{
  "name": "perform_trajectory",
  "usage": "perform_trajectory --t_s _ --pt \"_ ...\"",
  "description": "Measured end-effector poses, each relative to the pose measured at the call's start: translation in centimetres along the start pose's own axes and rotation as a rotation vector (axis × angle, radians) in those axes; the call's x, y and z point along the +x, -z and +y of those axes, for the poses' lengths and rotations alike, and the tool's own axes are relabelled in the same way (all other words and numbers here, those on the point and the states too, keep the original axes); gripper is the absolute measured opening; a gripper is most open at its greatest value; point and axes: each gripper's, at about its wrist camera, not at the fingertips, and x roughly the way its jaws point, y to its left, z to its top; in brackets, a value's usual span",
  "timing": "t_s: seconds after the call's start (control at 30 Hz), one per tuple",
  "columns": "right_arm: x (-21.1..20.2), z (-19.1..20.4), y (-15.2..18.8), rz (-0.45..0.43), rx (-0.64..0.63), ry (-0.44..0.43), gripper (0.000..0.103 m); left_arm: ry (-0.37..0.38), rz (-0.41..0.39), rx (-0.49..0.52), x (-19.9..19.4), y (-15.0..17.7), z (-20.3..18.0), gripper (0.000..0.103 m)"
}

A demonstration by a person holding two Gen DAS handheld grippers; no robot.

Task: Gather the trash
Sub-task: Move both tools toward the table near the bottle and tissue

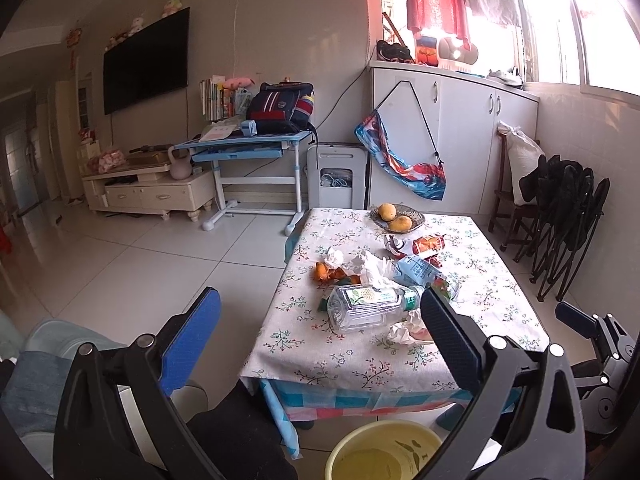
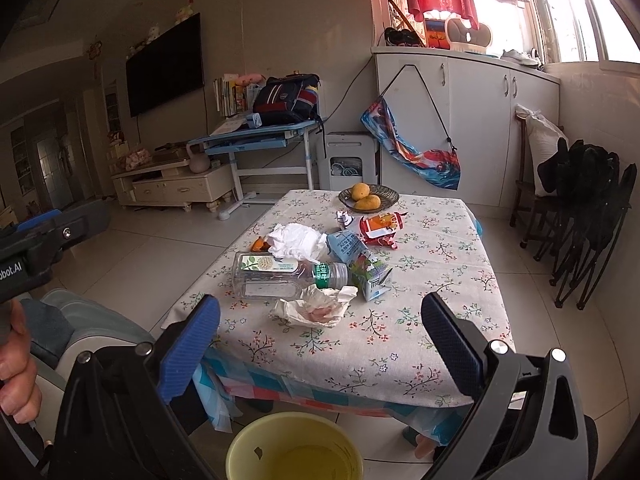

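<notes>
Flowered cloth covers the low surface (image 2: 420, 280) in the middle of the room, and the trash lies bunched on its near and middle part. A clear plastic bottle (image 2: 280, 276) lies on its side with its green-labelled neck pointing right. Just in front of it sits a crumpled tissue (image 2: 316, 306) stained pinkish, touching the bottle's cap end. Behind the bottle is a bigger heap of white tissue (image 2: 298, 242), with a bit of orange peel (image 2: 259, 245) at its left edge. To the right of the bottle lies a squashed blue drink carton (image 2: 360, 260), and beyond that a red snack wrapper (image 2: 380, 226) and a small torn white wrapper (image 2: 344, 218). At the far end stands a dark dish (image 2: 386, 200) holding two yellow-orange fruits (image 2: 366, 197), well apart from the litter.

On the floor below the near edge of the surface stands a yellow bin (image 2: 296, 446), seen from above.

The left hand-held gripper (image 1: 320, 340) hangs over the near left corner, its blue-padded fingers (image 1: 192, 344) spread wide with nothing between them; the bottle (image 1: 368, 306) shows beyond the gap. The right hand-held gripper (image 2: 320, 344) is likewise spread wide and holds nothing, poised above the near edge with the stained tissue ahead of it. In the right wrist view, the person's left hand (image 2: 16, 364) grips the other tool's handle at the left border.
</notes>
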Motion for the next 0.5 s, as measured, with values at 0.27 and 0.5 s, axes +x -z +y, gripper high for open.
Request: perform_trajectory --t_s 0.27,0.5 --pt "0.1 -0.1 -0.1 0.015 0.01 -0.012 0.097 0.0 0.015 0.006 0.5 0.5 -0.2 0.097" --pt "0.8 -0.3 0.0 0.04 0.019 -0.024 0.097 0.011 0.042 -0.004 1.6 0.8 0.4 0.097"
